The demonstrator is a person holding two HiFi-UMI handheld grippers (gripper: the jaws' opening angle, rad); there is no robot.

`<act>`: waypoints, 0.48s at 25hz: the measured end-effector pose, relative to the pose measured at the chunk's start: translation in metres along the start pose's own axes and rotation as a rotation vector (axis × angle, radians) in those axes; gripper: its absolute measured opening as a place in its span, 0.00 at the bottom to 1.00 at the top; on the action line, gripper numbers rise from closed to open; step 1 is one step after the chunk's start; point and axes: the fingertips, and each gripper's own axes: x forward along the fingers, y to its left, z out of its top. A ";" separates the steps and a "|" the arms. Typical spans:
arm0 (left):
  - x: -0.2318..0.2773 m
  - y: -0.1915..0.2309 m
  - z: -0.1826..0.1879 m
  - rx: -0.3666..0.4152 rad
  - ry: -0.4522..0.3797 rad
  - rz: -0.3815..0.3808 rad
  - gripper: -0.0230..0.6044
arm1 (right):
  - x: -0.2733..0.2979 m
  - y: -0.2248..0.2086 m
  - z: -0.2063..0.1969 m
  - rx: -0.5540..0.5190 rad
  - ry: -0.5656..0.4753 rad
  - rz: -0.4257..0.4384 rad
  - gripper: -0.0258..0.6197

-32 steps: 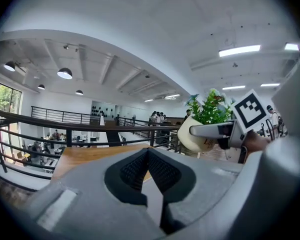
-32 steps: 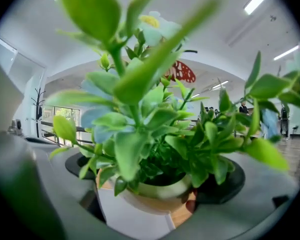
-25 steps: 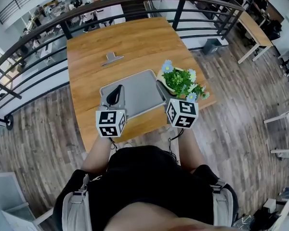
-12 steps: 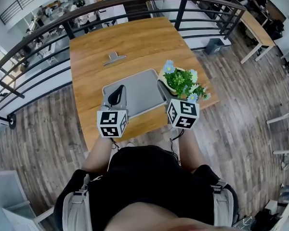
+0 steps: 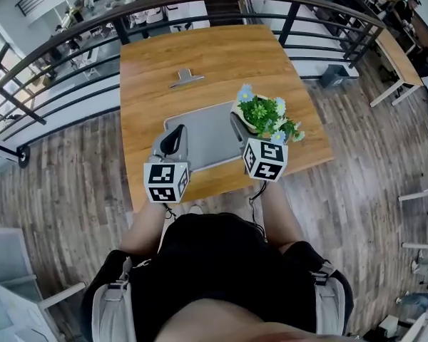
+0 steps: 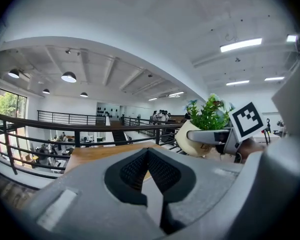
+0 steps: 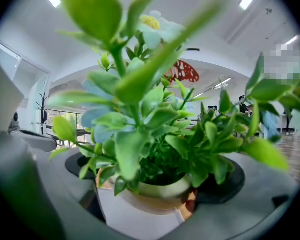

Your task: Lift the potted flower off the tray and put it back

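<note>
The potted flower (image 5: 262, 115), green leaves with pale blue blooms in a cream pot, hangs at the right edge of the grey tray (image 5: 207, 130). My right gripper (image 5: 254, 125) is shut on the pot, its marker cube nearer me. In the right gripper view the cream pot (image 7: 157, 190) sits between the jaws of the right gripper (image 7: 155, 184), and leaves fill the picture. My left gripper (image 5: 172, 141) is shut on the tray's front left rim. From the left gripper (image 6: 147, 156) I see the pot (image 6: 192, 140) held above the table to the right.
The tray lies on a wooden table (image 5: 200, 55) with a small grey metal clip (image 5: 186, 78) near the far side. A black railing (image 5: 200, 2) runs behind the table. Wood floor surrounds it, with another table (image 5: 396, 52) at the far right.
The head view has swung a little. My right gripper and the pot have drifted slightly left toward the tray. The left gripper keeps its hold on the tray rim.
</note>
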 end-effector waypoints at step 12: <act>-0.052 0.047 -0.010 -0.013 0.025 0.191 0.06 | 0.052 0.061 -0.110 -0.049 0.186 0.185 0.94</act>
